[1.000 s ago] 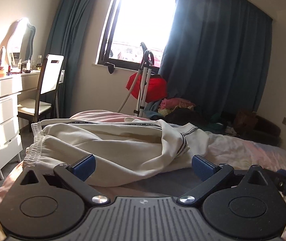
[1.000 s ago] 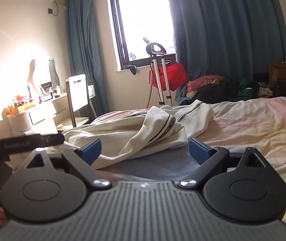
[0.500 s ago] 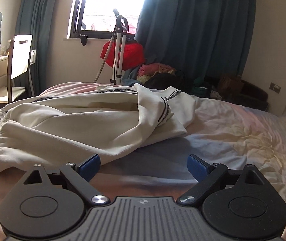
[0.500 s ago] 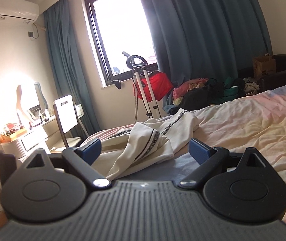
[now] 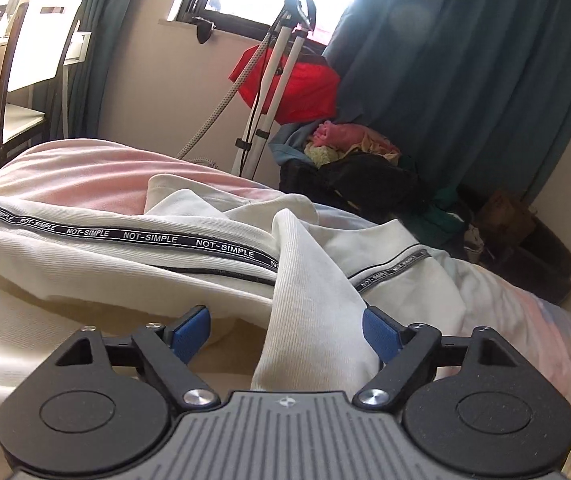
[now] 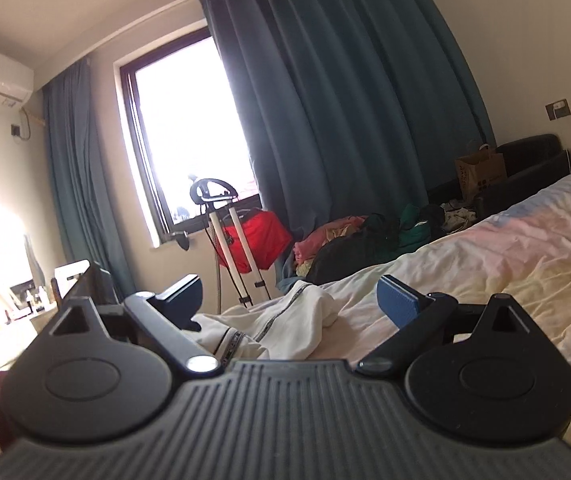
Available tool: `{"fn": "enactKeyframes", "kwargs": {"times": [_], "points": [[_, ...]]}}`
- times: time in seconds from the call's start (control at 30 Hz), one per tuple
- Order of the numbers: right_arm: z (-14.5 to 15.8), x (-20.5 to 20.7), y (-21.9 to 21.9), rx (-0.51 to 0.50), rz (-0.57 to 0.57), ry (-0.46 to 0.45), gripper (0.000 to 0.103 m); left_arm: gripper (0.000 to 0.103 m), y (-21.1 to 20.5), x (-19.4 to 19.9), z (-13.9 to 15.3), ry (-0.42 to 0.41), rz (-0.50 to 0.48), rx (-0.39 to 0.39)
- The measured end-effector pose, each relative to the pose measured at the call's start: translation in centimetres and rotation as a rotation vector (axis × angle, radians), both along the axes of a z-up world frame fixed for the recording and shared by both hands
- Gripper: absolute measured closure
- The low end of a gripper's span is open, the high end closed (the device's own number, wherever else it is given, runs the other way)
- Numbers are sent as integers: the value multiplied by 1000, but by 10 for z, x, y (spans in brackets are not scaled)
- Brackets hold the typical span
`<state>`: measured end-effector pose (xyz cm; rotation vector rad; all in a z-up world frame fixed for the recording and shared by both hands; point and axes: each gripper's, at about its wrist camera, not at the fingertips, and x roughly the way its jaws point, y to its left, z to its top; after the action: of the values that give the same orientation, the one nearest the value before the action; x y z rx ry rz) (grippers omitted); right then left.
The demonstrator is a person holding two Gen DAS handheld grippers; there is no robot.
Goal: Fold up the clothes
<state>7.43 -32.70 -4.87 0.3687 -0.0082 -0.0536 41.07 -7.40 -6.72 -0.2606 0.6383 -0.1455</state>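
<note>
Up close in the left wrist view, we see our left gripper (image 5: 285,330) spread wide, a ribbed cream fold of the trousers (image 5: 313,300) rising between its blue pads (image 5: 191,330). The trousers lie rumpled across the pink bed (image 5: 85,168), a black stripe (image 5: 145,236) lettered NOT-SIMPLE running along the leg. From the right wrist view, our right gripper (image 6: 289,306) is likewise spread, holding nothing, with the trousers (image 6: 285,324) bunched on the bed (image 6: 505,260) just beyond its fingers.
</note>
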Motion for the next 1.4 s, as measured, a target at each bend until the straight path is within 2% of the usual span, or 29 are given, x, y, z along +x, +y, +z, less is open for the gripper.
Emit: {"fn": "enactKeyframes", "kwargs": {"times": [0.07,0.1,0.13,0.2,0.23,0.37,0.5,0.53,0.63,0.7,0.77,0.83,0.87,0.93,1.0,1.07,1.13,1.2,1.33,1.4], "points": [[-8,8,-2,14,-4,-20,7,63,-11,12,-5,-20,-11,48],[-11,12,-1,1,-12,-19,7,75,-14,13,-5,-28,-19,58],[-13,16,-1,-12,-17,-11,7,79,-17,13,-5,-35,-26,65],[-17,20,-3,-5,-25,8,7,94,-23,3,2,-51,-49,95],[-18,21,-4,10,-26,16,7,97,-26,-7,8,-73,-81,115],[-17,17,-9,30,-43,33,7,99,-40,-72,41,-196,-236,195],[-11,5,-12,53,-52,42,7,100,-44,-169,61,-292,-372,233],[-9,1,-11,53,-50,46,7,100,-43,-195,59,-291,-401,220],[-5,-7,-7,42,-30,81,7,100,-37,-270,39,-236,-480,161],[-5,-7,-1,32,13,130,7,100,-33,-308,9,-179,-500,167],[-6,-8,7,21,48,173,7,100,-28,-333,-23,-128,-492,186],[-6,-11,16,8,83,212,7,99,-15,-331,-40,-38,-448,134],[-5,-13,20,-1,93,228,7,98,-8,-329,-38,-31,-435,100],[-4,-16,29,-20,112,259,7,90,3,-326,-29,-45,-414,39],[-4,-19,37,-45,133,275,8,62,13,-327,-14,-75,-388,-17],[-4,-21,43,-62,147,285,8,54,21,-331,-3,-120,-372,-63],[-6,-19,45,-34,174,305,8,45,26,-334,3,-141,-353,-52],[-10,-13,44,24,200,331,8,23,26,-334,9,-161,-317,-7],[-31,17,42,188,291,471,8,10,39,-337,20,-224,-264,17],[-33,38,45,180,294,517,11,1,49,-333,24,-249,-214,22]]}}
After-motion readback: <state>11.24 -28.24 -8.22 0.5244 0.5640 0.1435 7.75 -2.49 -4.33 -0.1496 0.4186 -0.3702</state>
